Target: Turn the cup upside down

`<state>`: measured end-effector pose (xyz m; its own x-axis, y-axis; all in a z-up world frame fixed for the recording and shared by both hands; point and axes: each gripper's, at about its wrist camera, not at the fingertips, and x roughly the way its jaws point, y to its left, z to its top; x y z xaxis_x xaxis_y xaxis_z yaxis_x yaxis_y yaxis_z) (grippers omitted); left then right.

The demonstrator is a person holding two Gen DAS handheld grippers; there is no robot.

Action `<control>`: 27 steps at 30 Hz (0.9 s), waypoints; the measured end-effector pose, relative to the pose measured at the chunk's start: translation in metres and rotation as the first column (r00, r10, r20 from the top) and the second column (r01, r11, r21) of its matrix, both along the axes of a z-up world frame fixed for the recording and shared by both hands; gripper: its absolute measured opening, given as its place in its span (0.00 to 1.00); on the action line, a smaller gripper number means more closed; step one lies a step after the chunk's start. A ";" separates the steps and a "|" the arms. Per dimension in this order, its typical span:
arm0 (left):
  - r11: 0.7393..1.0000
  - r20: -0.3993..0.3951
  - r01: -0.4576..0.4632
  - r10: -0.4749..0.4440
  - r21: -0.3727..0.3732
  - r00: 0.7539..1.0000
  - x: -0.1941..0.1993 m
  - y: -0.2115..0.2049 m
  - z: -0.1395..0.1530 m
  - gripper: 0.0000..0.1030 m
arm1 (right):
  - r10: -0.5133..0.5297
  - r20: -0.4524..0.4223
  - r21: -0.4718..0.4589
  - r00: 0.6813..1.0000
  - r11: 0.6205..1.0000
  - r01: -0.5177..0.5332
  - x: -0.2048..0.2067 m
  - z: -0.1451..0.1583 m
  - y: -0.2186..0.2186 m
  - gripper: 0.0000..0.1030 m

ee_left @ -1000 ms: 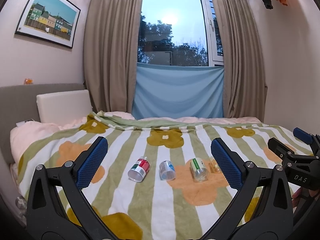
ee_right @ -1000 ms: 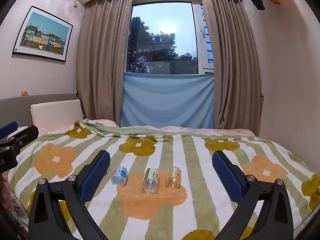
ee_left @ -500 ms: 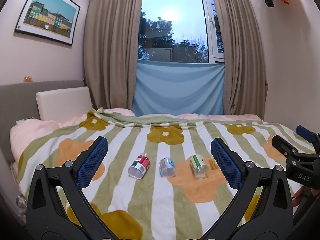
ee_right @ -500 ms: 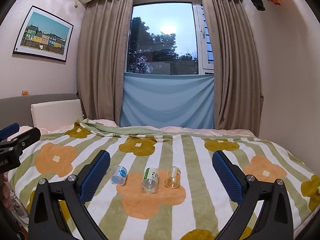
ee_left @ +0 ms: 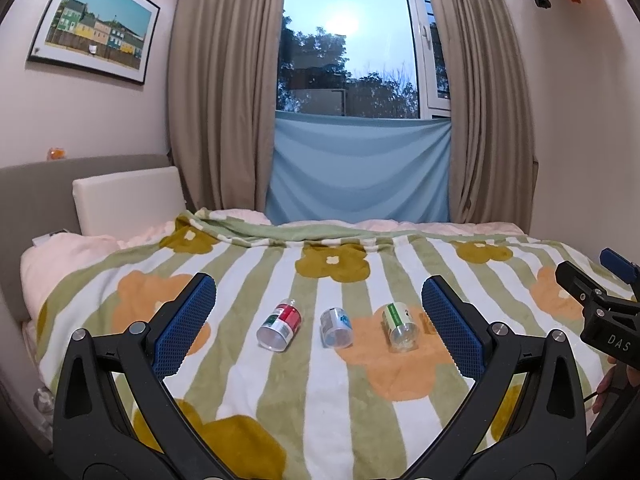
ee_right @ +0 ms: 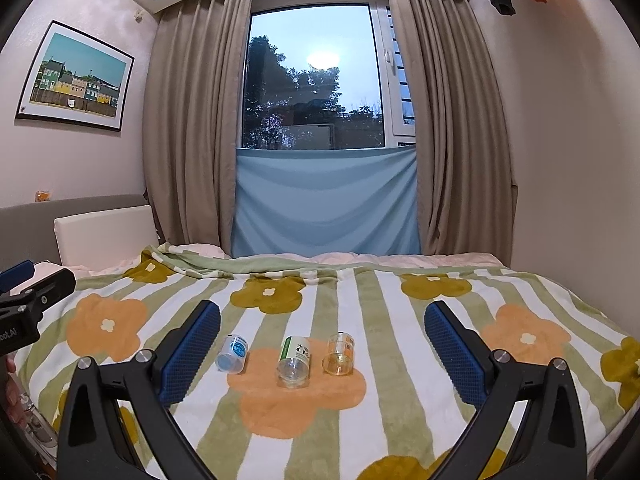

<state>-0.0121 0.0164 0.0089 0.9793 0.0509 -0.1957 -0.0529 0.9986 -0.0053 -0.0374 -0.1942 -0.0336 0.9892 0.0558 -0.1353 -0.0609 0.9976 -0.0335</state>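
Small clear cups with coloured labels lie on their sides in a row on the flowered blanket (ee_left: 320, 400). In the left wrist view a red-label cup (ee_left: 280, 324), a blue-label cup (ee_left: 337, 326) and a green-label cup (ee_left: 399, 327) show, with an orange-label cup (ee_left: 425, 322) partly hidden behind the finger. In the right wrist view the blue-label cup (ee_right: 232, 353), the green-label cup (ee_right: 295, 361) and the orange-label cup (ee_right: 340, 352) show. My left gripper (ee_left: 319, 324) is open and empty, short of the cups. My right gripper (ee_right: 322, 354) is open and empty, short of them too.
The bed fills the room, with a pillow (ee_left: 68, 264) and a white cushion (ee_left: 128, 200) at the left by the headboard. A wall stands close on the right. Curtains and a blue cloth (ee_right: 326, 200) hang behind the bed. The right gripper's body (ee_left: 600, 312) shows at the right edge.
The left gripper's view has shifted slightly; the cups sit a little lower and nearer in it. The right gripper has barely moved. Both stay open.
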 end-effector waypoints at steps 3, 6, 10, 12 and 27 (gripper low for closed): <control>1.000 -0.012 -0.001 0.001 -0.004 1.000 0.004 0.002 -0.002 1.00 | -0.003 -0.015 -0.005 1.000 1.000 0.003 0.004 -0.001 -0.002 0.99; 1.000 -0.022 -0.001 0.001 -0.012 1.000 0.009 0.004 -0.004 1.00 | -0.015 -0.027 -0.018 1.000 1.000 0.015 0.010 0.000 -0.004 0.99; 1.000 -0.040 -0.001 0.001 -0.013 0.999 0.018 0.006 -0.007 1.00 | -0.001 -0.048 -0.018 0.999 1.000 0.000 0.022 0.001 -0.009 0.99; 1.000 -0.056 0.005 -0.006 -0.015 0.998 0.026 0.008 -0.009 1.00 | -0.001 -0.077 -0.012 0.997 1.000 0.000 0.033 0.002 -0.013 0.99; 0.999 -0.313 0.032 -0.041 -0.033 0.949 0.144 0.031 -0.060 1.00 | 0.127 -0.574 0.044 0.809 0.991 -0.125 0.266 -0.055 -0.040 0.99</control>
<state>0.1314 0.0472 -0.0514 0.8692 0.0069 -0.4944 -0.0199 0.9996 -0.0210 0.2281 -0.2340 -0.0886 0.7153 0.1763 -0.6763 -0.1932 0.9798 0.0511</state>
